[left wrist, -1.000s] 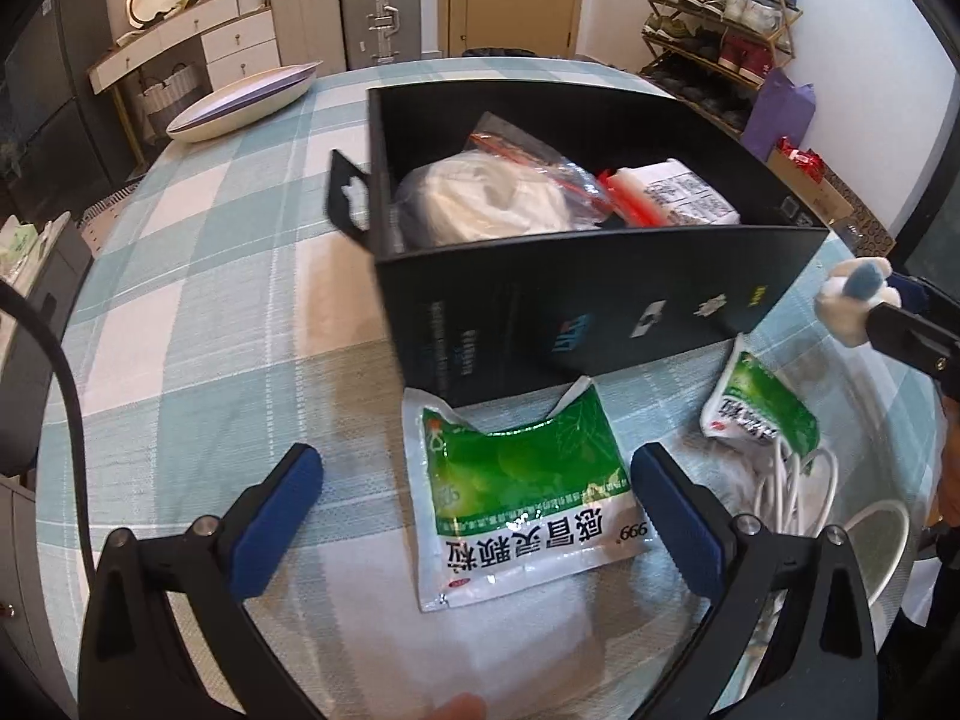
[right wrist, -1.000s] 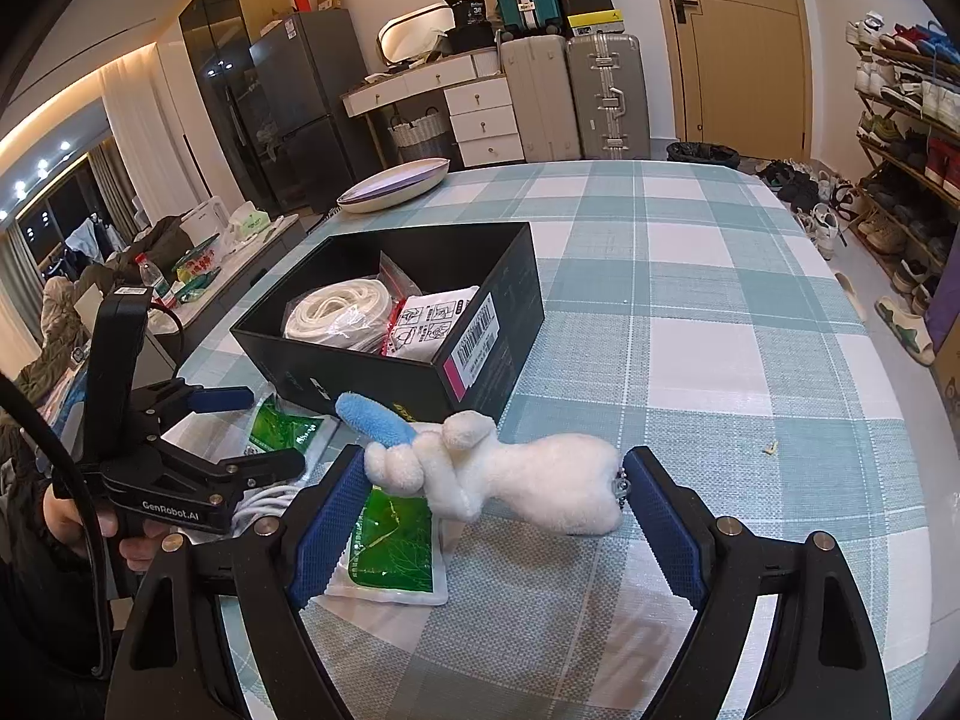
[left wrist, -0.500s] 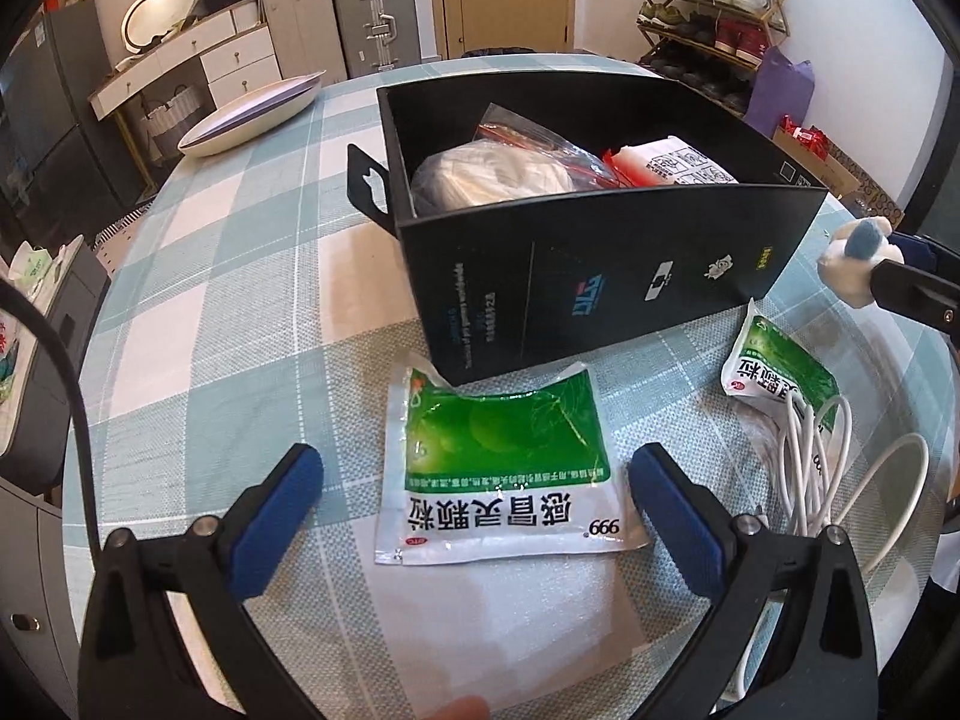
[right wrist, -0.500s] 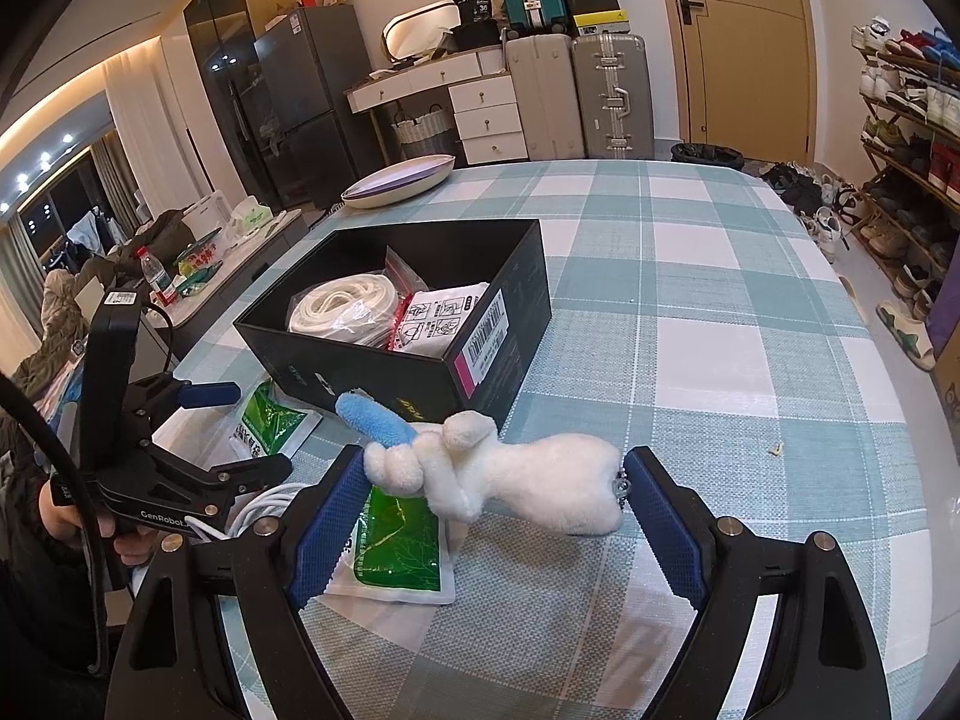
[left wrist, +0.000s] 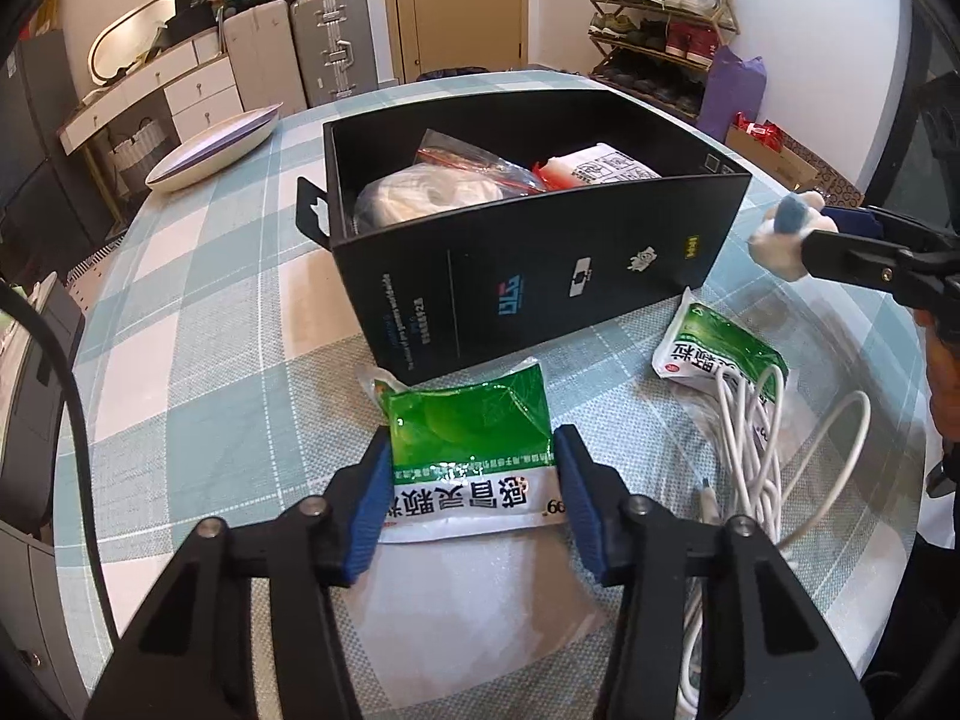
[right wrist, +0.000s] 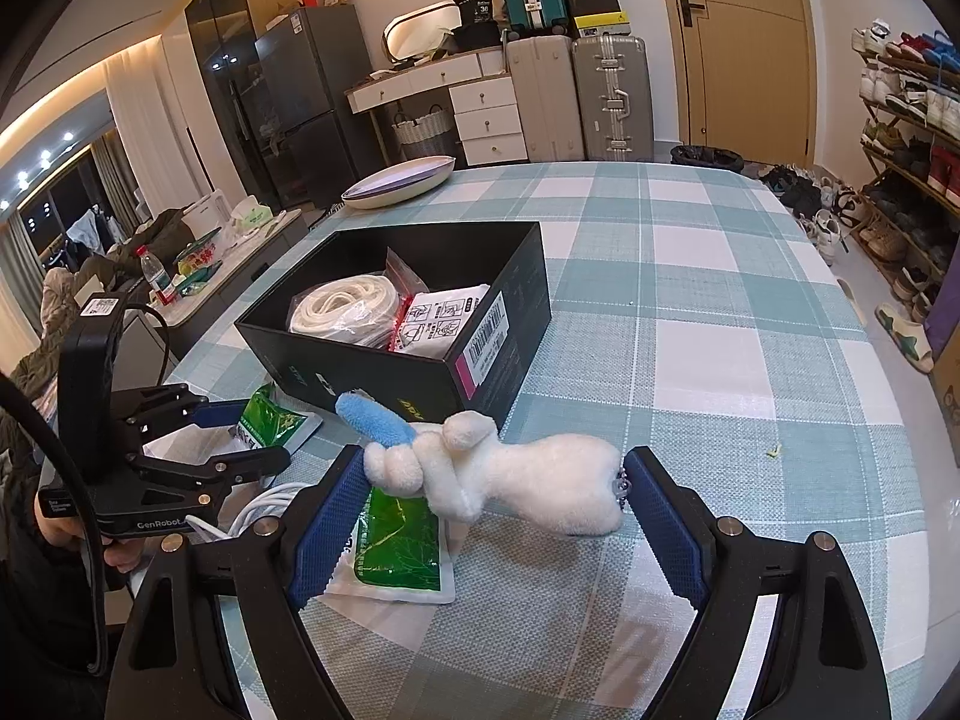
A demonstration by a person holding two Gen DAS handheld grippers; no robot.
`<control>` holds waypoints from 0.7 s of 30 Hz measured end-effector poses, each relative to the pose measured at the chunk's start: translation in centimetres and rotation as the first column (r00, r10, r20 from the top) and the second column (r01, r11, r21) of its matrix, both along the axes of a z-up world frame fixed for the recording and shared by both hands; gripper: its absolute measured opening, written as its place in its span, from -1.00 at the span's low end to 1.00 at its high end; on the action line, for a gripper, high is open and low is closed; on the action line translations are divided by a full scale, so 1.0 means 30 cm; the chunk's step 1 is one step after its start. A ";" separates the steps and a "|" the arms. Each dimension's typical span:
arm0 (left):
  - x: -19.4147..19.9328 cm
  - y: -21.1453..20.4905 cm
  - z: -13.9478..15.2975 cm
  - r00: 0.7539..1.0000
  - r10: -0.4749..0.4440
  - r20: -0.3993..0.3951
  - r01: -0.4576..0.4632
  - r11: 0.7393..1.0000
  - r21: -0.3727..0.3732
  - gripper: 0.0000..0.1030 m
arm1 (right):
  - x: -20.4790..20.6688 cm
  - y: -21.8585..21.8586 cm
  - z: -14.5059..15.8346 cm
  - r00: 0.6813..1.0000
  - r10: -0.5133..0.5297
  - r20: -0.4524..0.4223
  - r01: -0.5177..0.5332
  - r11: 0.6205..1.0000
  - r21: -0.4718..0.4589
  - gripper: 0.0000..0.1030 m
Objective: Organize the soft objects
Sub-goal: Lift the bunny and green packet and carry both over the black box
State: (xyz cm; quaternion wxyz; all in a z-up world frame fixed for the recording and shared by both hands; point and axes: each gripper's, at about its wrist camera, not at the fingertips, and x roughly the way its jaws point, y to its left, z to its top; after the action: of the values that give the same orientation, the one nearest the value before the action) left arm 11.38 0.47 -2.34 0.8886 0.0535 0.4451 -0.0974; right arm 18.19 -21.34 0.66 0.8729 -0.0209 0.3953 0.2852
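We're closing the left gripper [left wrist: 471,495] on the green sachet [left wrist: 468,438]; jaws are coming in, with the blue pads [left wrist: 372,498] at or nearly at the pack's two side edges. Pack is lying flat on the checked tablecloth [left wrist: 198,324], its far edge just in front of the black box [left wrist: 540,276]. We're reading its long axis as running away from us toward the box, so the jaws are spanning its short width, near end.

The right gripper [right wrist: 492,516] is holding the white plush toy [right wrist: 516,474] end to end: jaws wide, left pad on the head end, right pad at the tail by the small chain. Blue tuft [right wrist: 375,417] is pointing at the box's near corner. Whether the toy is lifted or resting on the cloth, we can't tell.

Key relation: the box is sitting straight ahead of both grippers, open top, already holding a bagged white coil [right wrist: 345,306] and a printed packet [right wrist: 441,318]. The left hand looks nearer the front wall, so up-and-forward over that wall seems the likely move.

A second green sachet [left wrist: 714,354] is lying to the right, under a white cable [left wrist: 756,444]. That one looks closer to the right hand, and the cable could drag along.
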 end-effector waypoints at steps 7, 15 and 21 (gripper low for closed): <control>-0.030 -0.003 0.023 1.000 -0.012 0.022 0.012 1.000 -0.024 -0.04 | -0.003 0.002 0.008 1.000 0.002 0.005 -0.002 1.000 0.002 0.69; -0.070 0.018 0.091 0.997 0.002 0.078 0.004 0.997 -0.073 -0.04 | -0.024 0.007 0.034 1.000 0.013 0.028 -0.014 1.000 0.014 0.69; -0.090 0.045 0.164 0.990 0.030 0.136 -0.016 0.995 -0.102 -0.04 | -0.045 0.018 0.067 0.998 0.028 0.055 -0.030 0.999 0.027 0.69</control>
State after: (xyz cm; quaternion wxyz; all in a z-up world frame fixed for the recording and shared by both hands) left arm 8.68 1.83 2.58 0.9198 0.0101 0.3778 -0.1057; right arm 16.84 -20.80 2.67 0.8795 -0.0224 0.3669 0.3024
